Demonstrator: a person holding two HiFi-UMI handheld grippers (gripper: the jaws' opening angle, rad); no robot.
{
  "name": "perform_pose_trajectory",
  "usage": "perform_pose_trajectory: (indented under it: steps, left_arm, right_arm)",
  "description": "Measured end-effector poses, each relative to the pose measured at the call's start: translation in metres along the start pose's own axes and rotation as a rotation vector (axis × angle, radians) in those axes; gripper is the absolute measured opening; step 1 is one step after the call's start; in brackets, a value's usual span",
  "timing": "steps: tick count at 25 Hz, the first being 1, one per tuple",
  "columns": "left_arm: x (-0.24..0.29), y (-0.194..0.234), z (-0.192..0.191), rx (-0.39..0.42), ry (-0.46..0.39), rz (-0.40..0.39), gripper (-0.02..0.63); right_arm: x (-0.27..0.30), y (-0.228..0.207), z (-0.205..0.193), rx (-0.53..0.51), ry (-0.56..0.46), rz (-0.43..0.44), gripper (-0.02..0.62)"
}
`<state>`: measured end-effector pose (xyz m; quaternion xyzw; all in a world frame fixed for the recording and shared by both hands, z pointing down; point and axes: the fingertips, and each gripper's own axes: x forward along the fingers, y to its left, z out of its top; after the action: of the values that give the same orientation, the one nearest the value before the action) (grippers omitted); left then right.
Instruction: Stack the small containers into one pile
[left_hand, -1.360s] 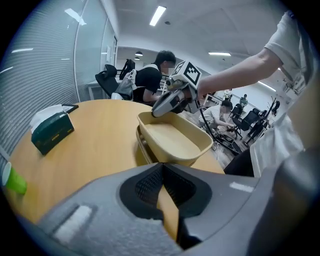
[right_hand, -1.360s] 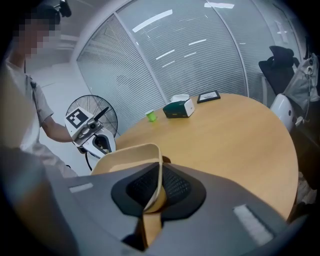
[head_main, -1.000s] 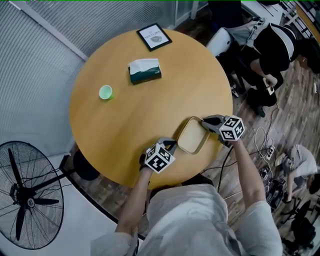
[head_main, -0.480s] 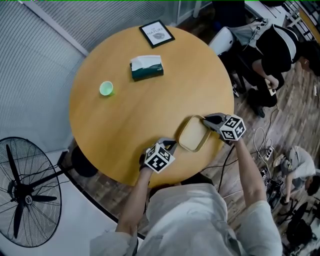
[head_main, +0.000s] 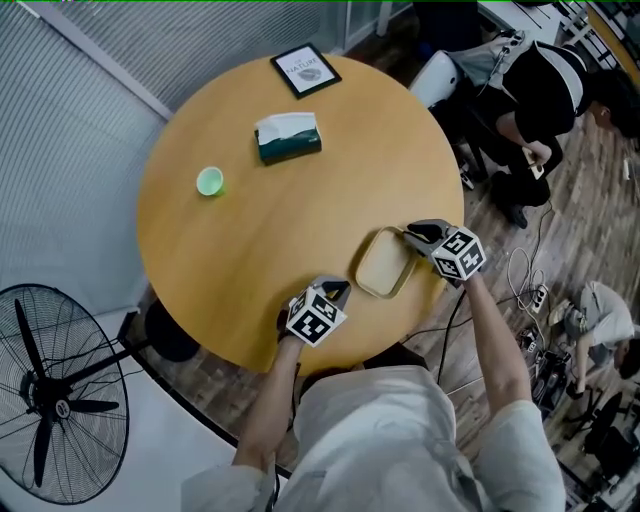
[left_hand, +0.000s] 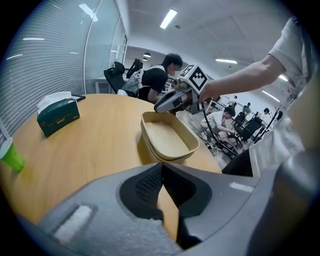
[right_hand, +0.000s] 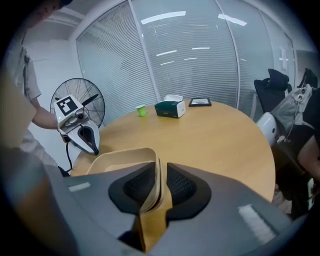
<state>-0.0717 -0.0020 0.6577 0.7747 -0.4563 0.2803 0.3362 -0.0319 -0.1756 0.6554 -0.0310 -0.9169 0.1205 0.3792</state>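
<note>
Opening over the past half second, the jaws of the right gripper (right_hand: 159, 187) now stand apart round the near rim of the containers (head_main: 383, 266), where a second ago they were pinched tight on it; the rim still rises between the pads, leaning by the left one with a gap showing at the right one. Nothing else has shifted: the two tan containers sit nested, one inside the other, at the near right edge of the round table (head_main: 270, 230), in the same spot as before. The left gripper (left_hand: 162, 187) hovers just beside the pile's near left corner, apart from it, its jaws closed together on nothing, with only a sliver of tabletop showing between the pads. Both grippers point down at a slant toward the wood, one at each side of the pile. Farther across the table lie a green tissue box (head_main: 288, 137), a small green cup (head_main: 210, 182) to its left and a dark frame (head_main: 305, 70) at the far edge, all well apart from the pile. A standing fan (head_main: 60, 400) is on the floor at the left, beside the table, and a person in dark clothes (head_main: 545, 95) sits beyond the table at the right.
</note>
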Motion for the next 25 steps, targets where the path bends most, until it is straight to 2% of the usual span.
perform_pose_trajectory:
  steps: [3, 6, 11, 17, 22, 25]
  left_arm:
    - [-0.002, -0.003, 0.0, 0.013, -0.005, -0.003, 0.005]
    - [-0.005, -0.006, 0.001, 0.037, -0.012, -0.013, 0.005]
    - [-0.01, -0.015, 0.001, 0.077, -0.017, -0.018, 0.005]
    - [-0.015, -0.026, 0.0, 0.106, -0.038, -0.019, 0.005]
    - [-0.019, -0.04, -0.003, 0.134, -0.044, -0.016, 0.006]
    - [-0.025, -0.044, -0.005, 0.123, -0.063, 0.006, 0.006]
  right_arm:
    - [-0.006, 0.002, 0.002, 0.022, -0.021, -0.058, 0.067]
    - [-0.017, 0.012, 0.001, 0.095, -0.058, -0.096, 0.069]
    - [-0.035, 0.041, -0.01, 0.177, -0.109, -0.132, 0.071]
    - [-0.048, 0.082, -0.038, 0.274, -0.149, -0.22, 0.071]
    - [-0.058, 0.11, -0.049, 0.397, -0.226, -0.308, 0.071]
    - [-0.062, 0.128, -0.051, 0.475, -0.283, -0.36, 0.066]
